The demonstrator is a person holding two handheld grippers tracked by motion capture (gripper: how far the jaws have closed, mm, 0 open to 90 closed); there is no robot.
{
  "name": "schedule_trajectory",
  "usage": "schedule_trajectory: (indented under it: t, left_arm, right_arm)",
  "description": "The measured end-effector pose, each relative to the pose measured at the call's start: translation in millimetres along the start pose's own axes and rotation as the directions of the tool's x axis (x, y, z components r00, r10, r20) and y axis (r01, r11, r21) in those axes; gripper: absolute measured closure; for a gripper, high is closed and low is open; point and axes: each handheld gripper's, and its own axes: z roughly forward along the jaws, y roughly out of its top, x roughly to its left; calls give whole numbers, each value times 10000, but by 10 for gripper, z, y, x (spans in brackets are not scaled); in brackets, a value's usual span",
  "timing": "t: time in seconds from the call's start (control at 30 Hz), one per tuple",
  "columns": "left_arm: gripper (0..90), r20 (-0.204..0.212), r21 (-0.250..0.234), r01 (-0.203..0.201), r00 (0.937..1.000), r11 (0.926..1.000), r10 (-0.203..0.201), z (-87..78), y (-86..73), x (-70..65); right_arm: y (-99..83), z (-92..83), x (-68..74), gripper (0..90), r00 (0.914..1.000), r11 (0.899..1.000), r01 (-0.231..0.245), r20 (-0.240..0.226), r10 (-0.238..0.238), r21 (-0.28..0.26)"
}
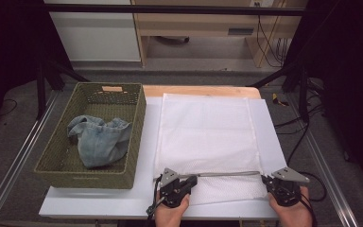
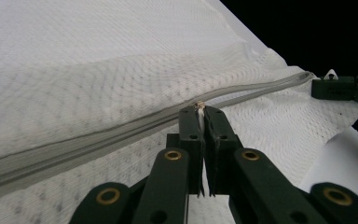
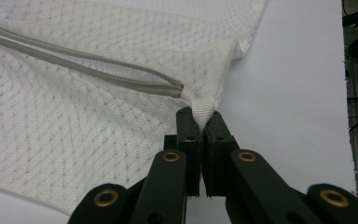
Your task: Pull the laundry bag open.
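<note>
A: Where does the mesh laundry bag (image 1: 208,137) lie?

B: Flat on the white table (image 1: 99,201), just right of the woven basket (image 1: 137,142) that holds a pair of jeans (image 1: 99,139). Its zipper (image 1: 227,174) runs across the near edge, between the two hands.

A: And the grippers?

B: The left gripper (image 2: 199,108) is clamped on the zipper pull (image 2: 198,105). The right gripper (image 3: 200,122) is pinched shut on the white fabric tab (image 3: 203,111) at the zipper's end, by the bag's corner.

A: So how does the zip go well from here?

B: I'd judge the right one should hold that tab firm as an anchor, so the zipper stays taut and straight. The left should draw the pull steadily along the zipper line, low and level, not lifting. If the mesh bunches, the slider may snag.

A: Any slip risk?

B: The pull is small; a tight pinch matters.
</note>
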Motion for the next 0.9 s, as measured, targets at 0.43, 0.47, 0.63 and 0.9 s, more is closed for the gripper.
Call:
schedule_trajectory:
  t: [0.43, 0.47, 0.63, 0.9]
  left_arm:
    - [870, 9, -192, 135, 9999, 9997, -135, -106, 8, 111]
    - [869, 7, -195, 140, 9999, 9997, -140, -108, 10, 112]
    - [869, 13, -221, -11, 10000, 9998, 11, -131, 30, 107]
    - [869, -186, -253, -40, 9998, 9997, 36, -119, 14, 101]
  right_arm:
    - [5, -8, 3, 876, 10000, 10000, 32, -16, -32, 11]
    - [6, -10, 2, 875, 10000, 10000, 18, -43, -18, 29]
    - [-4, -22, 0, 875, 9999, 9999, 75, -77, -76, -130]
    - [-8, -18, 4, 876, 9998, 9999, 136, -114, -137, -38]
